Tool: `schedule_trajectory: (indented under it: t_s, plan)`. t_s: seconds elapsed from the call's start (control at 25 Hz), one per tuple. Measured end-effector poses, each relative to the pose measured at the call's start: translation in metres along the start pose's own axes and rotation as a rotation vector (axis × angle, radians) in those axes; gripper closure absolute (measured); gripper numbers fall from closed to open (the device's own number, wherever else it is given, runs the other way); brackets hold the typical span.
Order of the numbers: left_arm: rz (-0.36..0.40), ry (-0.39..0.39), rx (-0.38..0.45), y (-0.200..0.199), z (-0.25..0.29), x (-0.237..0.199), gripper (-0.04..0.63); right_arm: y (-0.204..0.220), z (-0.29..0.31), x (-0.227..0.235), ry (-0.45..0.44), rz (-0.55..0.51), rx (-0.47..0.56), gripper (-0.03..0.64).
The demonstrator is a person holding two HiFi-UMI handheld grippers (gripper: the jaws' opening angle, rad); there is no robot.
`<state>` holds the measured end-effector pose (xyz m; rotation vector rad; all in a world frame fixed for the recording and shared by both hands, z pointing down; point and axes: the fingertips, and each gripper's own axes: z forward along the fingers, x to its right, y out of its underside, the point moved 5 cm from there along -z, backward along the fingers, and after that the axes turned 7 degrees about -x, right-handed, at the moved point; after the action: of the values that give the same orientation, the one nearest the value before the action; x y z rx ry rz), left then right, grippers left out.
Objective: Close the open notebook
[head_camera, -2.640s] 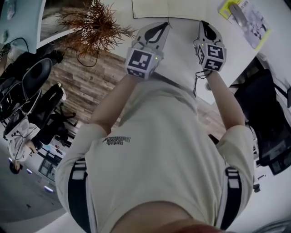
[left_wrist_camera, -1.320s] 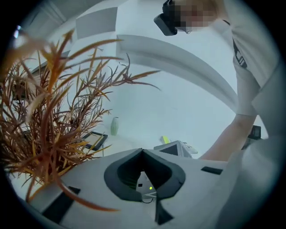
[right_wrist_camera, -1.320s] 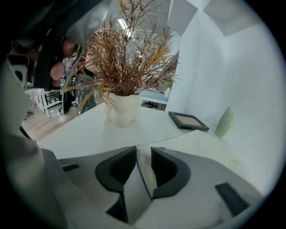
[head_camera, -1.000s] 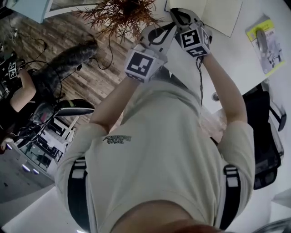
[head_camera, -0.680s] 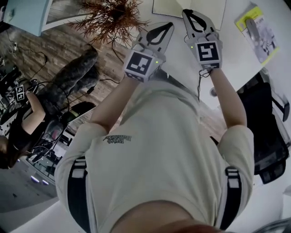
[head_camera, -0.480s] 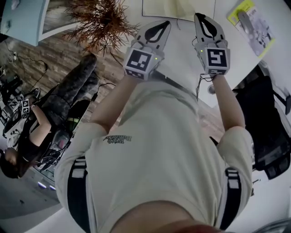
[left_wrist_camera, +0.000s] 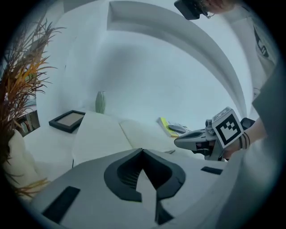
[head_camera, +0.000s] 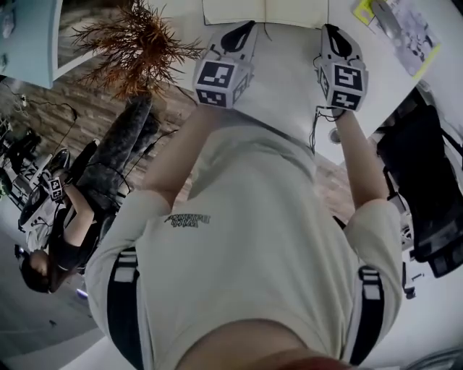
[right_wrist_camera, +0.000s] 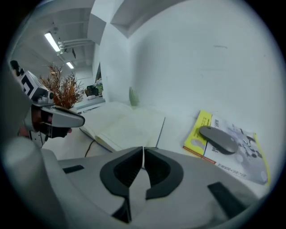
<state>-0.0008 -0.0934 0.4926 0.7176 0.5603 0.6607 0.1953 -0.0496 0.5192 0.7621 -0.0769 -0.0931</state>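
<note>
The open notebook (head_camera: 264,10) lies flat on the white table, cream pages up, with a thin ribbon trailing off its near edge. It also shows in the left gripper view (left_wrist_camera: 117,133) and the right gripper view (right_wrist_camera: 126,121). My left gripper (head_camera: 244,27) hovers just short of the notebook's near left edge, jaws shut and empty (left_wrist_camera: 143,150). Just short of its near right corner, my right gripper (head_camera: 330,30) has its jaws opening by only a hairline slit, nothing between them (right_wrist_camera: 143,148). Neither gripper touches the notebook.
A grey mouse (right_wrist_camera: 218,138) rests on a yellow-and-white booklet (right_wrist_camera: 239,154) to the right of the notebook. A dark picture frame (left_wrist_camera: 67,120) and a small green vase (left_wrist_camera: 101,102) stand behind it. A dried orange plant (head_camera: 134,43) is at the table's left end.
My right gripper has swung from beside the left gripper, at the notebook's left, over to the right. The left gripper has pushed forward and lower. The notebook stays open.
</note>
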Motion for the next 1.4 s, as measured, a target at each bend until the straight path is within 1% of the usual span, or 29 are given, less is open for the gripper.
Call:
schedule_trajectory:
  t_s: [0.04, 0.12, 0.2, 0.28, 0.32, 0.4, 0.44, 0.48, 0.52, 0.6, 0.72, 0.84, 0.88, 1.0, 1.08, 1.16, 1.2, 1.24, 1.32, 1.36, 1.4]
  plan:
    - [-0.001, -0.005, 0.002, 0.0, -0.001, -0.001, 0.583, -0.004, -0.002, -0.002, -0.006, -0.005, 0.017, 0.594]
    - [-0.005, -0.015, 0.015, 0.0, -0.005, -0.002, 0.583, -0.02, -0.012, -0.012, -0.034, -0.061, 0.089, 0.555]
    - [-0.02, -0.029, 0.033, -0.001, -0.014, -0.004, 0.583, -0.044, -0.024, -0.031, -0.083, -0.163, 0.193, 0.554]
    - [-0.04, -0.048, 0.056, -0.002, -0.026, -0.007, 0.583, -0.066, -0.03, -0.058, -0.164, -0.276, 0.27, 0.554]
    - [-0.05, -0.059, 0.068, -0.003, -0.032, -0.01, 0.583, -0.073, -0.029, -0.072, -0.208, -0.325, 0.275, 0.553]
    - [-0.07, -0.09, 0.095, -0.005, -0.044, -0.018, 0.583, -0.08, -0.019, -0.102, -0.3, -0.405, 0.246, 0.552]
    - [-0.08, -0.109, 0.106, -0.005, -0.05, -0.023, 0.583, -0.081, -0.01, -0.118, -0.346, -0.438, 0.223, 0.537]
    - [-0.092, -0.129, 0.115, -0.004, -0.056, -0.029, 0.583, -0.081, 0.0, -0.133, -0.388, -0.465, 0.203, 0.488]
    - [-0.104, -0.149, 0.122, -0.003, -0.062, -0.035, 0.583, -0.082, 0.011, -0.148, -0.423, -0.487, 0.189, 0.474]
    - [-0.122, -0.181, 0.133, 0.0, -0.073, -0.047, 0.583, -0.082, 0.03, -0.174, -0.463, -0.542, 0.173, 0.474]
    - [-0.132, -0.196, 0.13, 0.007, -0.082, -0.06, 0.583, -0.079, 0.054, -0.202, -0.482, -0.618, 0.133, 0.473]
    - [-0.14, -0.192, 0.111, 0.016, -0.086, -0.065, 0.583, -0.072, 0.074, -0.22, -0.483, -0.658, 0.069, 0.466]
    - [-0.141, -0.191, 0.107, 0.019, -0.088, -0.066, 0.583, -0.069, 0.08, -0.225, -0.479, -0.673, 0.046, 0.418]
    - [-0.138, -0.18, 0.103, 0.026, -0.088, -0.067, 0.583, -0.061, 0.094, -0.234, -0.433, -0.71, -0.011, 0.414]
    - [-0.136, -0.17, 0.105, 0.029, -0.088, -0.068, 0.583, -0.06, 0.099, -0.236, -0.403, -0.713, -0.026, 0.414]
    - [-0.137, -0.16, 0.104, 0.031, -0.088, -0.069, 0.583, -0.06, 0.101, -0.236, -0.394, -0.709, -0.027, 0.414]
    - [-0.137, -0.156, 0.103, 0.031, -0.088, -0.069, 0.583, -0.061, 0.101, -0.235, -0.393, -0.708, -0.023, 0.425]
    - [-0.138, -0.151, 0.103, 0.032, -0.087, -0.07, 0.583, -0.062, 0.102, -0.234, -0.393, -0.707, -0.017, 0.486]
    - [-0.136, -0.142, 0.101, 0.032, -0.086, -0.069, 0.583, -0.064, 0.102, -0.233, -0.403, -0.708, -0.013, 0.5]
    - [-0.132, -0.138, 0.101, 0.032, -0.086, -0.069, 0.583, -0.064, 0.101, -0.233, -0.408, -0.712, -0.008, 0.519]
    - [-0.129, -0.135, 0.1, 0.032, -0.086, -0.068, 0.583, -0.065, 0.1, -0.234, -0.41, -0.716, 0.0, 0.568]
